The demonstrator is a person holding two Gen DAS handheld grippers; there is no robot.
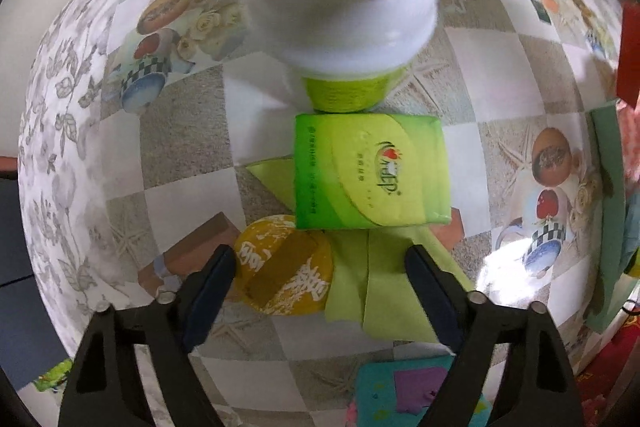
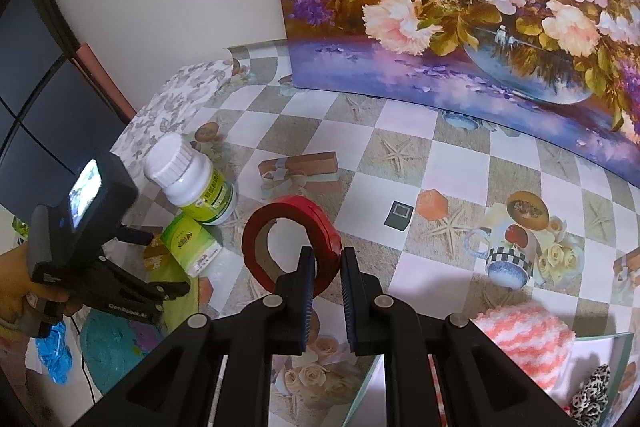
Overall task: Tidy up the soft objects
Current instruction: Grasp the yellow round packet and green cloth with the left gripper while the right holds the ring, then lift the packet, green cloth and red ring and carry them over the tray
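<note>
My left gripper [image 1: 320, 259] points straight down and stands open, with nothing pressed between its pads. Below its gap lie a yellow round pack with white characters [image 1: 284, 265] and a light green folded sheet [image 1: 384, 291]. A green tissue pack [image 1: 370, 171] [image 2: 190, 245] rests on that sheet just beyond the fingertips. A white bottle with a green label [image 1: 344, 27] [image 2: 192, 183] stands behind the pack. My right gripper [image 2: 328, 255] is shut on the rim of a red tape roll [image 2: 292, 223], held upright above the table.
A checkered tablecloth [image 2: 408, 147] covers the table, with a flower picture [image 2: 460, 7] standing at the back. A pink-and-white fluffy item [image 2: 524, 339] and a leopard-print scrunchie [image 2: 592, 395] lie at the lower right. A teal item [image 1: 404, 391] lies near the left gripper.
</note>
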